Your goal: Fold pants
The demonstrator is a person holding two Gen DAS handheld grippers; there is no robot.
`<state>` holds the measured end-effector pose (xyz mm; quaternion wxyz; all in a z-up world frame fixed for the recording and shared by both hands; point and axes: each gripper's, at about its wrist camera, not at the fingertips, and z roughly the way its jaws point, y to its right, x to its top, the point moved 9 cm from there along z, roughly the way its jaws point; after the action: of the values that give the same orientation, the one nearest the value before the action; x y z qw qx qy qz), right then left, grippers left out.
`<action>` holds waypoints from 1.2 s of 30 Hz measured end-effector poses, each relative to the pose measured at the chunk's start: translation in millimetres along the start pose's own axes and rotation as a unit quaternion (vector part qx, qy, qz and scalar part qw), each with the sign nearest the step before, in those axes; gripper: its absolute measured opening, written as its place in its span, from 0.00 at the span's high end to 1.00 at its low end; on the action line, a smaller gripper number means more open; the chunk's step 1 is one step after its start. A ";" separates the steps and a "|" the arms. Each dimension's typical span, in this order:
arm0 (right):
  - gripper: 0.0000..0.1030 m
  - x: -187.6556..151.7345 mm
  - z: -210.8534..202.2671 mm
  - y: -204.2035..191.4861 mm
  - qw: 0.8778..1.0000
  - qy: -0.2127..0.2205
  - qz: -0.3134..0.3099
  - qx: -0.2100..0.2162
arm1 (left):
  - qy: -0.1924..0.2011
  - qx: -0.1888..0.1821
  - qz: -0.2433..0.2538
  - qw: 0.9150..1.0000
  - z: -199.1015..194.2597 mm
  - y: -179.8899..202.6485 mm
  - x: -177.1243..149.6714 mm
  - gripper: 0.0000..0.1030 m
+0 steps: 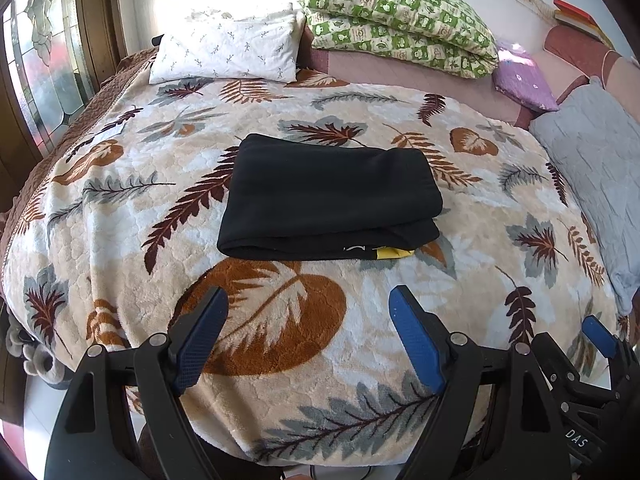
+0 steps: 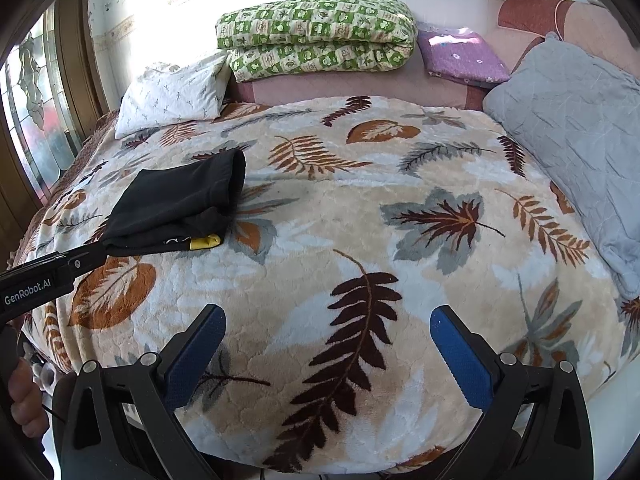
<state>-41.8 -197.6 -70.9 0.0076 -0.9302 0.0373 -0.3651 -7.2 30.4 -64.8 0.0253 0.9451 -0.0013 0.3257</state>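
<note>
Black pants (image 1: 328,200) lie folded into a compact rectangle on the leaf-patterned blanket (image 1: 280,320), with a yellow tag (image 1: 394,254) peeking out at the near right corner. In the right wrist view the pants (image 2: 176,204) sit at the left. My left gripper (image 1: 308,300) hovers open over the blanket, short of the near edge of the pants, with nothing between its blue pads. My right gripper (image 2: 328,316) is also open and empty, over bare blanket to the right of the pants. The left gripper's body (image 2: 44,276) shows at the left edge there.
A white pillow (image 1: 228,50), a folded green quilt (image 1: 396,24) and a purple folded cloth (image 1: 524,80) line the far side of the bed. A grey pillow (image 1: 596,168) lies at the right. A glass-panelled door (image 1: 44,64) stands at the left. A hand (image 2: 24,400) holds the left gripper.
</note>
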 end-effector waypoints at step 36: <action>0.00 -3.3 5.6 4.1 1.000 -0.011 -0.001 -0.003 | -0.007 0.010 0.010 1.000 7.8 -4.2 -2.4 0.19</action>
<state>-40.7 -201.5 -77.4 0.0044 -0.9342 0.0375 -0.3548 -4.3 34.2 -72.6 0.0125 0.9475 -0.0078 0.3193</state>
